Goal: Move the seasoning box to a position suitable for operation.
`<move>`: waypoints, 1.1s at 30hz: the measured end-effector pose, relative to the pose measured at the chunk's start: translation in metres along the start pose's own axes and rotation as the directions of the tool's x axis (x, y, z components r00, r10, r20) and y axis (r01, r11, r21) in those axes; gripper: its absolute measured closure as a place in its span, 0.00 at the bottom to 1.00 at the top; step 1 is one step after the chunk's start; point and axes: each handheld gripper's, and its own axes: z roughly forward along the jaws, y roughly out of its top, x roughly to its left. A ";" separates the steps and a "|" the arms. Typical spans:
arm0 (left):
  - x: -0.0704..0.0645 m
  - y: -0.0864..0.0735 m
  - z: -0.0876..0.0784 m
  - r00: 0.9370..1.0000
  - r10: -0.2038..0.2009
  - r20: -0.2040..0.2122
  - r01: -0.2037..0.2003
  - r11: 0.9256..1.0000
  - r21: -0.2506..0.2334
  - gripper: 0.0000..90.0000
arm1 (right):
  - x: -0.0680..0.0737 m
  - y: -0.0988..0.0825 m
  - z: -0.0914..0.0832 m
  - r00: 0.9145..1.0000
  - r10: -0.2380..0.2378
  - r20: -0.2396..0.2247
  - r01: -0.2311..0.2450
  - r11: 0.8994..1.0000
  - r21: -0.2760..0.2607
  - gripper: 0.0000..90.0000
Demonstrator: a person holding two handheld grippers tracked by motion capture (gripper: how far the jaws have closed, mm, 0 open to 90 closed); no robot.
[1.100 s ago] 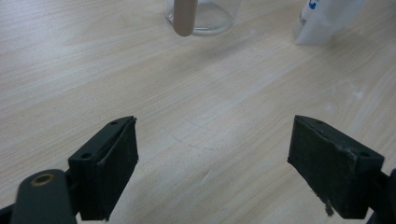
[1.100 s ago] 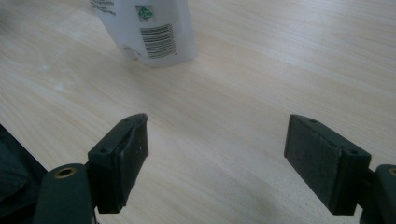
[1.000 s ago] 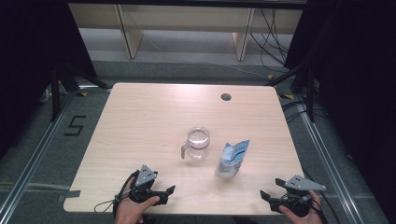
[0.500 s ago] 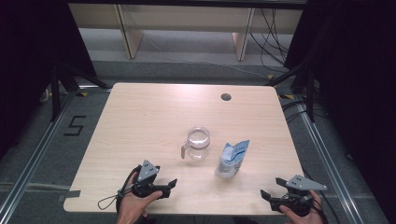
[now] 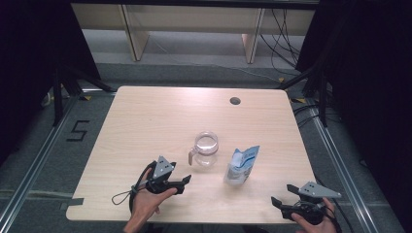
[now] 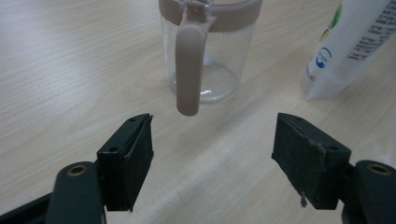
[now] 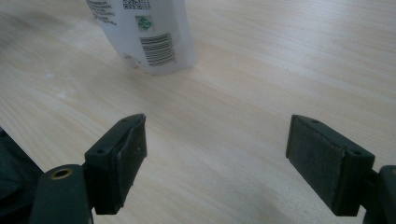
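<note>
The left gripper [image 5: 186, 181] has slid toward the glass jug [image 5: 206, 148] at the table's [image 5: 145, 121] middle, its empty jaws just narrowing yet open — lining up on the handle [image 6: 189, 65], I judge — while the right gripper [image 5: 276, 203] waits open.

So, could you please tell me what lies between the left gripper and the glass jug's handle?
Bare tabletop, as the left gripper view shows: the left gripper is open, short of the jug's handle.
</note>
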 end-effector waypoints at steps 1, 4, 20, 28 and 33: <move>0.002 0.002 0.002 1.000 0.006 0.005 -0.006 1.000 -0.010 0.32 | 0.000 0.000 0.000 1.000 -0.001 -0.001 0.001 1.000 -0.001 0.23; 0.006 0.004 0.007 1.000 -0.023 0.009 0.023 0.999 -0.023 0.37 | 0.002 0.000 -0.001 0.999 0.036 0.001 -0.036 0.999 0.015 0.23; 0.010 0.017 0.034 1.000 0.005 -0.016 -0.005 0.999 -0.041 0.54 | 0.000 0.000 0.000 1.000 0.006 0.011 -0.006 1.000 0.001 0.23; 0.011 0.020 0.040 1.000 0.001 0.006 -0.001 0.999 -0.046 0.69 | 0.000 0.000 0.000 1.000 0.007 0.010 -0.007 1.000 -0.002 0.23; 0.010 0.021 0.045 1.000 0.026 -0.002 -0.026 0.999 -0.046 0.74 | 0.000 0.000 0.000 1.000 0.010 0.008 -0.010 1.000 0.000 0.23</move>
